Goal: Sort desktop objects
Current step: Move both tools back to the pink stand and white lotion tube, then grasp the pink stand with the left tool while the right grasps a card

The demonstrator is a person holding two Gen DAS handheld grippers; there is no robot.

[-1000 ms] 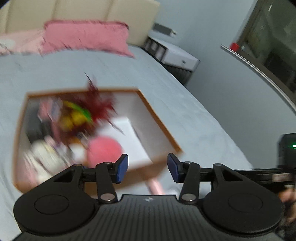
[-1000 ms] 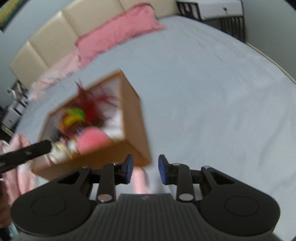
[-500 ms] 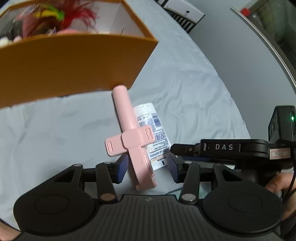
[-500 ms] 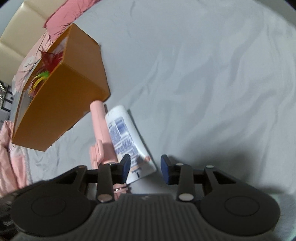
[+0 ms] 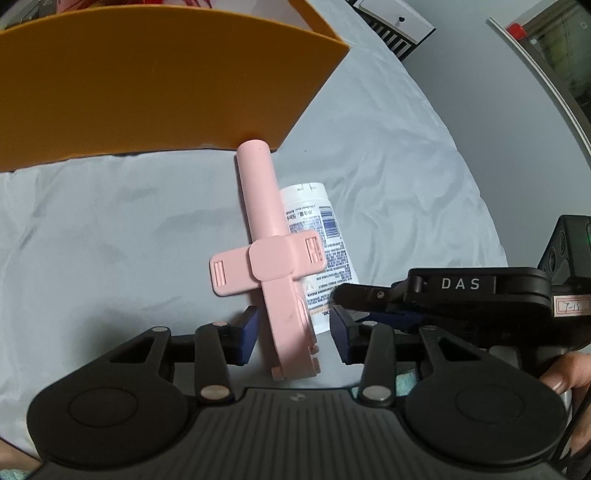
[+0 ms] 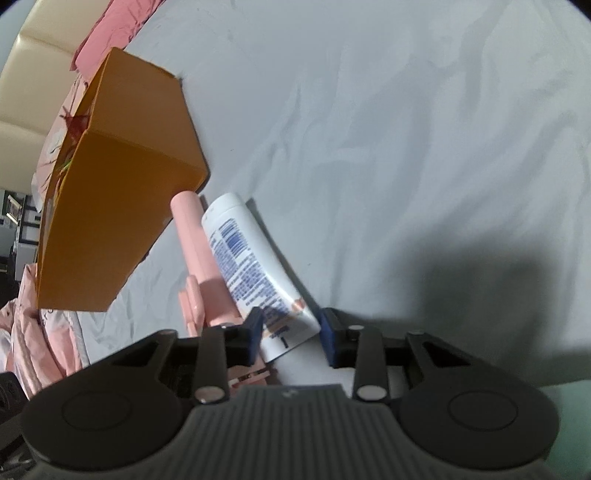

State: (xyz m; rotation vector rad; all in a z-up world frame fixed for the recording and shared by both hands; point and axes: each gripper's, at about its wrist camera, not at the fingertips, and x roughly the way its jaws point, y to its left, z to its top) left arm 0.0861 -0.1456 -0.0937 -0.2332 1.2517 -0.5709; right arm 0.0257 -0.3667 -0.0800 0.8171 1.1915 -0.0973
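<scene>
A pink selfie stick with a phone clamp (image 5: 271,254) lies on the grey bed sheet, its handle end pointing at the orange box (image 5: 147,81). A white tube with blue print (image 5: 321,243) lies right beside it. My left gripper (image 5: 293,334) is open with its jaws on either side of the stick's lower end. My right gripper (image 6: 291,330) is open with its jaws on either side of the flat end of the tube (image 6: 255,266). The stick (image 6: 199,251) lies left of the tube there. The right gripper's body (image 5: 461,291) shows in the left wrist view.
The orange box (image 6: 107,206) holds red feathers and other items, mostly hidden behind its wall. Pink cloth (image 6: 33,332) lies at the left. A beige headboard (image 6: 40,77) and a pink pillow (image 6: 110,26) are behind. Wrinkled grey sheet (image 6: 406,147) spreads to the right.
Both grippers dropped from above the box to the sheet in front of it. They now straddle the pink stick and the white tube, closer than half a second ago.
</scene>
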